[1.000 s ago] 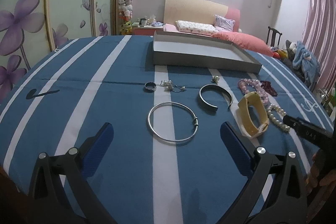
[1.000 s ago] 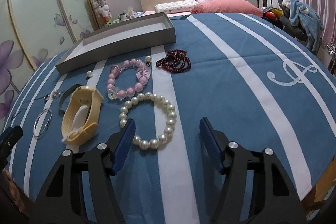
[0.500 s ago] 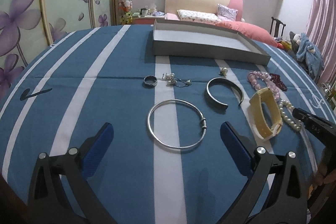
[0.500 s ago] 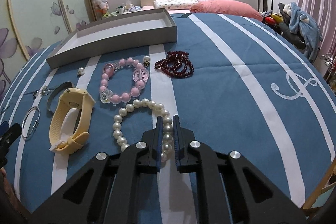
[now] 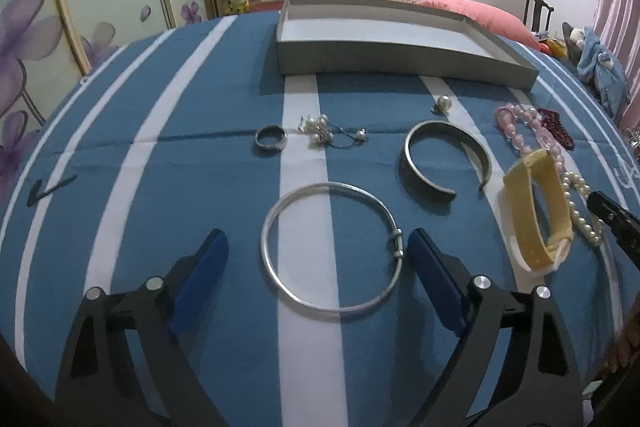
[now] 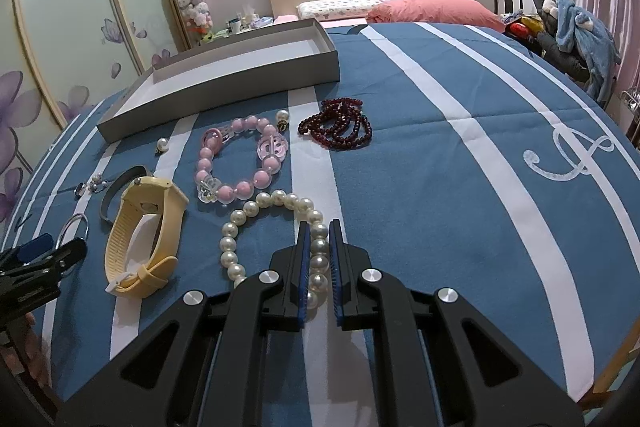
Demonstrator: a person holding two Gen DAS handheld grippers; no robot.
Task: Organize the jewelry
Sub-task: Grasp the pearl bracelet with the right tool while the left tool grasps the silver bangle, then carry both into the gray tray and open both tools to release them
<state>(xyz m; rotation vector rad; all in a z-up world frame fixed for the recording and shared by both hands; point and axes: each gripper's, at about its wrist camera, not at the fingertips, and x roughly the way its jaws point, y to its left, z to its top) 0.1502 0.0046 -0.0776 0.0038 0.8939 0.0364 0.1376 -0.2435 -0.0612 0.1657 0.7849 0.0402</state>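
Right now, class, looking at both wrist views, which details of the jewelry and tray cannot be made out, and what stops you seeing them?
- Pearl bracelet: right wrist view, its near beads are hidden between and under the right gripper.
- Dark cuff bangle: right wrist view, mostly hidden behind the yellow watch.
- Gray tray: left wrist view, its near wall hides the floor just behind it.
- Earring cluster: left wrist view, too small to count pieces.

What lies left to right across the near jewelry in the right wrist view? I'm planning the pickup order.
thin silver bangle → yellow watch → pearl bracelet, with the right gripper shut on its right side.
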